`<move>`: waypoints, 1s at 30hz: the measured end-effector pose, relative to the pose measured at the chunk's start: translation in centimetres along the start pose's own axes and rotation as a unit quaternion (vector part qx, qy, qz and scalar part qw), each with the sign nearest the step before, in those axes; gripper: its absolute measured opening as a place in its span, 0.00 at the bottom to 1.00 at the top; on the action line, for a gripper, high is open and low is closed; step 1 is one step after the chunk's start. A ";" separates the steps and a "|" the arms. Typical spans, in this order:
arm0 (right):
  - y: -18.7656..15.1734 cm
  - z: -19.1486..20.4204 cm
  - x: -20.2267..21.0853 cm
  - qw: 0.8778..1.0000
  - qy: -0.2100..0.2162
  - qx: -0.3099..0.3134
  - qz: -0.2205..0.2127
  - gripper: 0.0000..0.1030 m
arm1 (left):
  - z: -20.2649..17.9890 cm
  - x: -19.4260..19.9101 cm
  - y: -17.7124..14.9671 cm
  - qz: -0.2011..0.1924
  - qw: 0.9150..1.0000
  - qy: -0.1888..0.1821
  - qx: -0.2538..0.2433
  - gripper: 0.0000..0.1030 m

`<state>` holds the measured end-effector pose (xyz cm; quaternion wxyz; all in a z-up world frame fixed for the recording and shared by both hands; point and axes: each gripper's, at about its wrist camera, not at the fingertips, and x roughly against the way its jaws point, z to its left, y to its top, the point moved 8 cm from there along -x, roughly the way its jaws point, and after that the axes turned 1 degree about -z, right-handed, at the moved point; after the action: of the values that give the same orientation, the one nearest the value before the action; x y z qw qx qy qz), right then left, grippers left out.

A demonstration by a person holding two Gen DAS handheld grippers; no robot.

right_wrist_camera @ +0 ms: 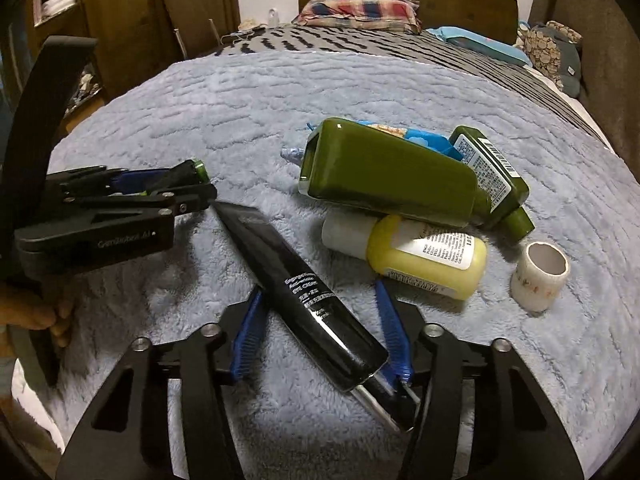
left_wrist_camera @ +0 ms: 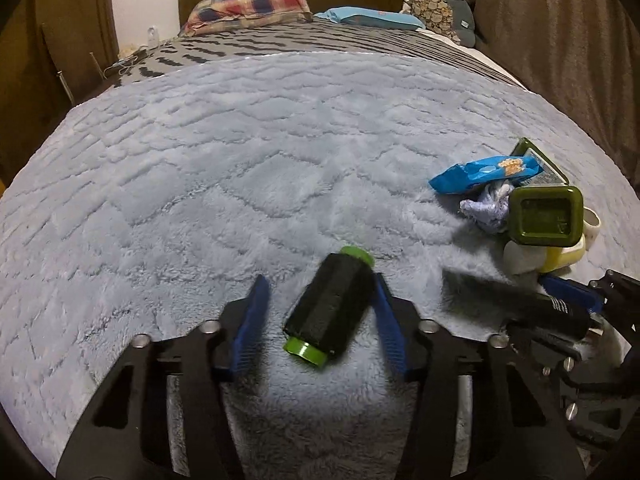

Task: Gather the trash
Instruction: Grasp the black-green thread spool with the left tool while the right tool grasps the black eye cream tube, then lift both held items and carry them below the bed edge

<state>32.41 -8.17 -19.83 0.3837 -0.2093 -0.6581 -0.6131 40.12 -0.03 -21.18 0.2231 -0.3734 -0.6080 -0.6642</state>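
A black spool with green ends (left_wrist_camera: pixel 329 308) lies tilted on the blue fleece blanket (left_wrist_camera: pixel 240 168) between the wide-apart blue fingers of my left gripper (left_wrist_camera: pixel 320 292); the right finger (left_wrist_camera: pixel 386 312) is beside it. My right gripper (right_wrist_camera: pixel 320 300) is open around a black tube with white print (right_wrist_camera: pixel 304 288) that lies diagonally on the blanket (right_wrist_camera: pixel 224 120). The trash pile holds two dark green bottles (right_wrist_camera: pixel 384 172), a yellow bottle (right_wrist_camera: pixel 424 258), a blue snack wrapper (left_wrist_camera: pixel 488 172), a crumpled tissue (left_wrist_camera: pixel 486 210) and a white tape roll (right_wrist_camera: pixel 540 274).
The left gripper shows from the side in the right wrist view (right_wrist_camera: pixel 120 208), close to the tube's far end. Plaid pillow (left_wrist_camera: pixel 248 8), blue pillow (left_wrist_camera: pixel 372 18) and a plush toy (left_wrist_camera: pixel 444 8) lie at the bed's head. A wooden wardrobe (right_wrist_camera: pixel 120 20) stands left.
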 end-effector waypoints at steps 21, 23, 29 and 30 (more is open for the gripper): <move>-7.6 -0.9 9.0 0.997 0.028 -0.054 -0.044 0.24 | -5.0 8.9 -7.2 -0.030 0.999 -0.024 -0.024 0.23; -8.5 -0.9 10.3 0.997 0.026 -0.058 -0.052 0.24 | -6.1 10.4 -8.3 -0.038 0.998 -0.028 -0.029 0.23; -11.0 -1.1 14.3 0.995 0.012 -0.066 -0.077 0.24 | -9.4 15.0 -11.5 -0.064 0.996 -0.040 -0.045 0.23; -11.4 -1.1 14.8 0.995 0.010 -0.067 -0.080 0.24 | -9.7 15.5 -11.9 -0.066 0.996 -0.042 -0.046 0.23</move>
<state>15.09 -13.98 -15.99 0.3251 -0.1754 -0.6264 -0.6865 19.34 -5.16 -16.71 0.1355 -0.3698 -0.6091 -0.6884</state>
